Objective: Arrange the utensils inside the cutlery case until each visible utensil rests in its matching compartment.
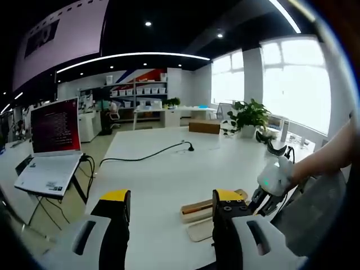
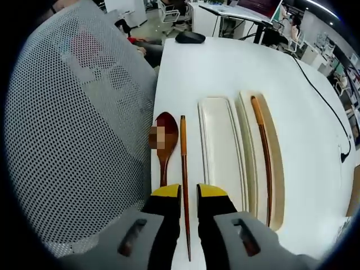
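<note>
On the white table [image 2: 236, 73] a cream cutlery case lies apart in two pieces. Its flat lid [image 2: 220, 147] is in the middle, and its base [image 2: 275, 163] to the right holds one brown chopstick [image 2: 262, 152]. A brown wooden spoon [image 2: 166, 147] lies left of the lid. A second chopstick [image 2: 183, 152] rests beside the spoon and runs between the jaws of my right gripper [image 2: 188, 191], which stand narrowly open around it. My left gripper [image 1: 171, 197] hovers wide open and holds nothing, with the case [image 1: 205, 211] past its right jaw. The right gripper [image 1: 274, 183] also shows there.
A grey mesh chair back [image 2: 73, 140] stands close against the table's left edge, and a black mouse [image 2: 190, 37] lies at the far end. A laptop [image 1: 53, 140] sits on a stand to the left. Across the table are a black cable [image 1: 146, 156], a potted plant [image 1: 247, 115] and a cardboard box [image 1: 204, 126].
</note>
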